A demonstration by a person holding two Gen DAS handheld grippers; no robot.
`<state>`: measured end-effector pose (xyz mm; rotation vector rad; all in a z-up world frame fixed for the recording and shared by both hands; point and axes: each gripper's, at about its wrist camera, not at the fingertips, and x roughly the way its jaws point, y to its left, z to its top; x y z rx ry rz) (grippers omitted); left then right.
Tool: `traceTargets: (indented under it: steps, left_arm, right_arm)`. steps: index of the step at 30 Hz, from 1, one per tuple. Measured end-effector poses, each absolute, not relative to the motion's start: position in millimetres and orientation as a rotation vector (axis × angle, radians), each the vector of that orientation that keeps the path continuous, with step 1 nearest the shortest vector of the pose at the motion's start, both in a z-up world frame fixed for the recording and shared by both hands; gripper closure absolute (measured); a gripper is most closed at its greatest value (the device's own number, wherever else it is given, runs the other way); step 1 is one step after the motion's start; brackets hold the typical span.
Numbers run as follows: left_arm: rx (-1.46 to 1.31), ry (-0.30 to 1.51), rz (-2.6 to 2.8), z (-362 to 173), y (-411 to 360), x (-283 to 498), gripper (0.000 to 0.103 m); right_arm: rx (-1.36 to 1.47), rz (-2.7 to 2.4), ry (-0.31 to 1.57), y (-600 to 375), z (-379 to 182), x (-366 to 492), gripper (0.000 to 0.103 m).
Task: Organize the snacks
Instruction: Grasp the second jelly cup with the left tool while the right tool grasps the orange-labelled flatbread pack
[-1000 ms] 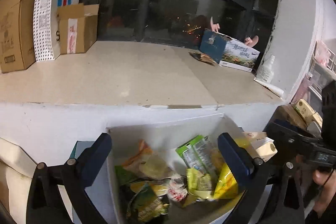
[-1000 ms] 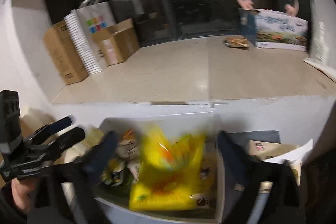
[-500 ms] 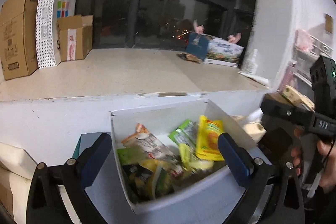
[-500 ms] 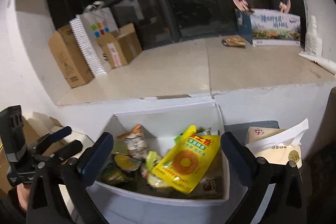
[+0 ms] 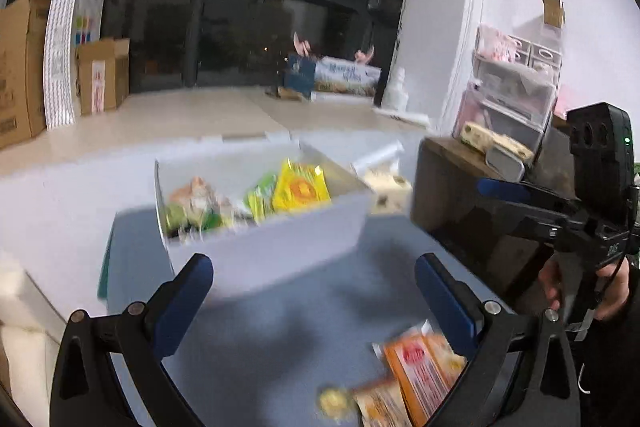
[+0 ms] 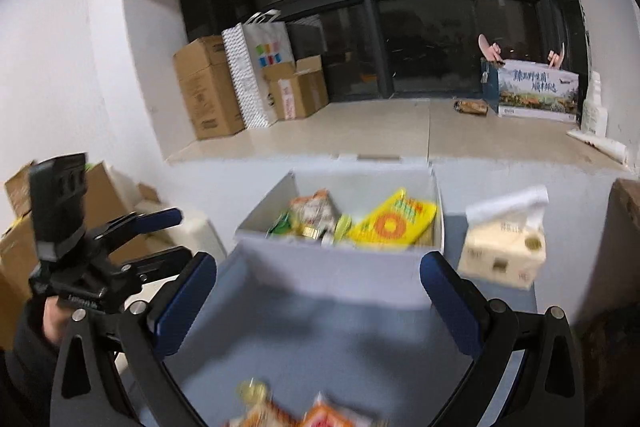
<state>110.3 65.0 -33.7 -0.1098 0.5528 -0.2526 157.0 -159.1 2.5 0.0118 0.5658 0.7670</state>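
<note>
Snacks [image 6: 390,223] heaped in our white bin [image 6: 340,259] on the blue table [image 5: 280,339], more packets [image 5: 416,371] near us, our left tongs [image 5: 312,291] and right tongs [image 6: 318,285] both spread wide, gripping nothing.

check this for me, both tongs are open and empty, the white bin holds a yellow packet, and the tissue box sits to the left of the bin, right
Not quite. In the right wrist view the tissue box sits to the right of the white bin, not the left. The rest holds: the left tongs and right tongs are open and empty, and the yellow packet lies in the bin.
</note>
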Motion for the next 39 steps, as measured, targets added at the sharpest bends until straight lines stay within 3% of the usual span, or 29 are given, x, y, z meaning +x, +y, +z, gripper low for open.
traceTargets:
  steps: [15,28,30,32,34,39]
  left_arm:
    - [-0.158,0.680,-0.167,-118,45,26,0.000]
    - [-0.083,0.792,-0.196,-166,19,80,0.000]
    - [-0.082,0.804,-0.195,-173,18,87,0.008]
    - [-0.079,0.829,-0.178,-180,19,94,0.042]
    - [-0.098,0.854,-0.188,-187,23,98,0.062]
    - [-0.103,0.820,-0.190,-181,25,93,0.067]
  right_arm:
    - [0.013,0.584,0.648,-228,-71,62,0.000]
    - [-0.166,0.579,0.701,-205,-95,50,0.000]
    - [-0.172,0.575,0.710,-205,-97,51,0.000]
    - [-0.169,0.575,0.717,-206,-99,51,0.000]
    - [-0.167,0.571,0.727,-206,-102,51,0.000]
    - [-0.166,0.570,0.741,-205,-105,52,0.000]
